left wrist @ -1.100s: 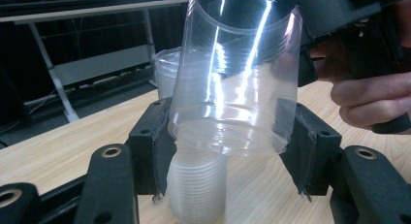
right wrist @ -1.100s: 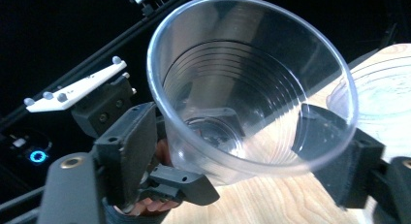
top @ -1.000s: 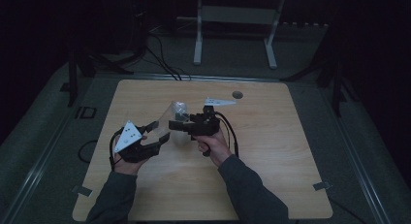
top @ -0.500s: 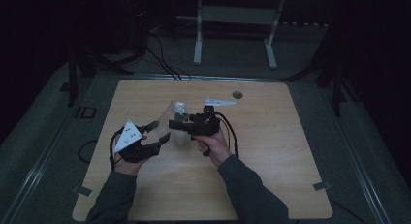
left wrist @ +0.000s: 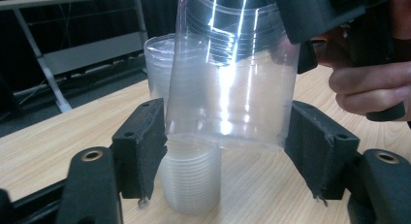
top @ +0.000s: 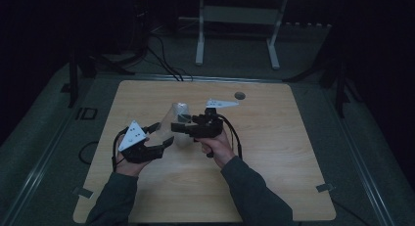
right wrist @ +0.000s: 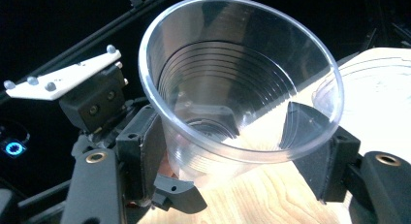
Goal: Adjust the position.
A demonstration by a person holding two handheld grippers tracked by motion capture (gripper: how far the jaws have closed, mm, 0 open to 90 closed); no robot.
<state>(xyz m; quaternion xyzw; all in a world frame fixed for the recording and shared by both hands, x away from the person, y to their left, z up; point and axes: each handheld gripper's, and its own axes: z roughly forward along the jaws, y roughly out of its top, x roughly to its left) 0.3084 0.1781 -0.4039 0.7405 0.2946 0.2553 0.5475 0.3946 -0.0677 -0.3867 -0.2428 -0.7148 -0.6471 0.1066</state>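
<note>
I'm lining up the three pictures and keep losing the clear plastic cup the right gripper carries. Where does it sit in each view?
High view: the clear cup is at table centre, left of the right gripper.
Left gripper view: it fills the upper centre, above the open jaws.
Right gripper view: centre, mouth toward the camera.
Shared landmark: the stack of cups, behind it on the table.

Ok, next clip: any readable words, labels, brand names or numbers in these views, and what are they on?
None are readable.
Clear cup: plain ridges, no print.
Cup stack: no print.
Grey plate on the left gripper: bare.
Right gripper: no label legible.
</note>
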